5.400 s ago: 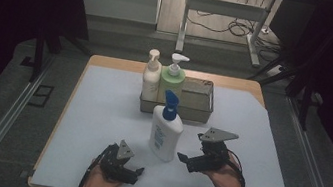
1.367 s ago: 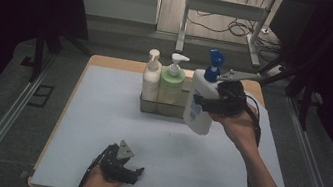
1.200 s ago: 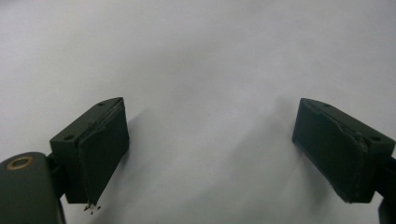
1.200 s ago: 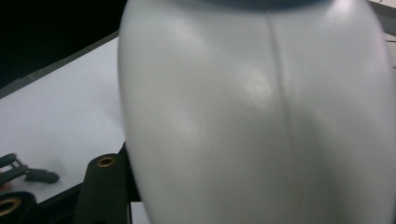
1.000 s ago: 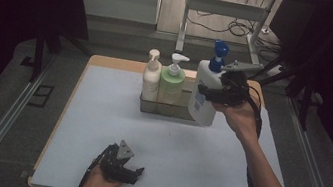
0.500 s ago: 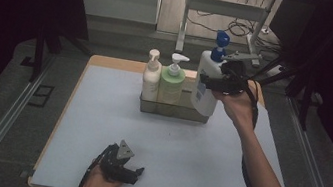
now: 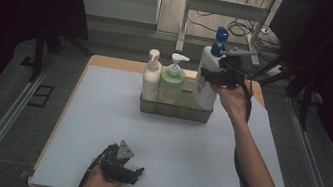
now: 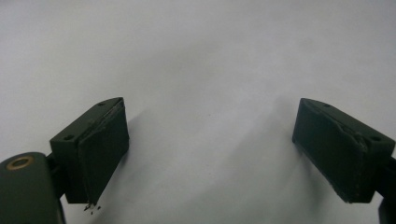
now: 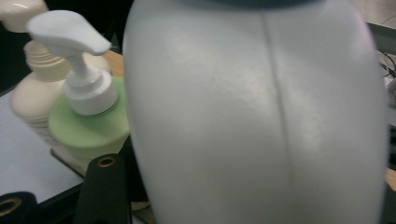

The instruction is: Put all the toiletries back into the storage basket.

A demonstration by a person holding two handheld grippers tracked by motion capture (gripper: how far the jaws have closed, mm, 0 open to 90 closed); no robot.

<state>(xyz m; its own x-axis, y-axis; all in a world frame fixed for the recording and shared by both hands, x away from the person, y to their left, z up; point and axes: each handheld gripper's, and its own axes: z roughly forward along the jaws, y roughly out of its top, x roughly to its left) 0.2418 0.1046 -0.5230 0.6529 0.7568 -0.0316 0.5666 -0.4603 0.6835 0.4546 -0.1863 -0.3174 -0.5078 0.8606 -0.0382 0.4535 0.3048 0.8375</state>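
A white pump bottle with a blue top (image 7: 205, 82) (image 9: 261, 116) stands upright over the right end of the wire basket (image 7: 175, 110), its base down behind the basket's front wall. My right gripper (image 7: 214, 74) is shut on it from the right, at mid height. In the basket to its left stand a green pump bottle (image 7: 172, 83) (image 9: 88, 126) and a cream pump bottle (image 7: 151, 77) (image 9: 32, 100). My left gripper (image 7: 123, 168) (image 8: 212, 149) rests near the table's front edge, open, with bare white tabletop between its pads.
The white table top (image 7: 100, 113) spreads wide between the basket and the left gripper. Beyond the table's far edge are a metal frame (image 7: 218, 10) and floor cables. Dark rails run along both sides.
The right gripper has carried the white bottle left and down from above the basket's right end into the basket. The left gripper has stayed still.
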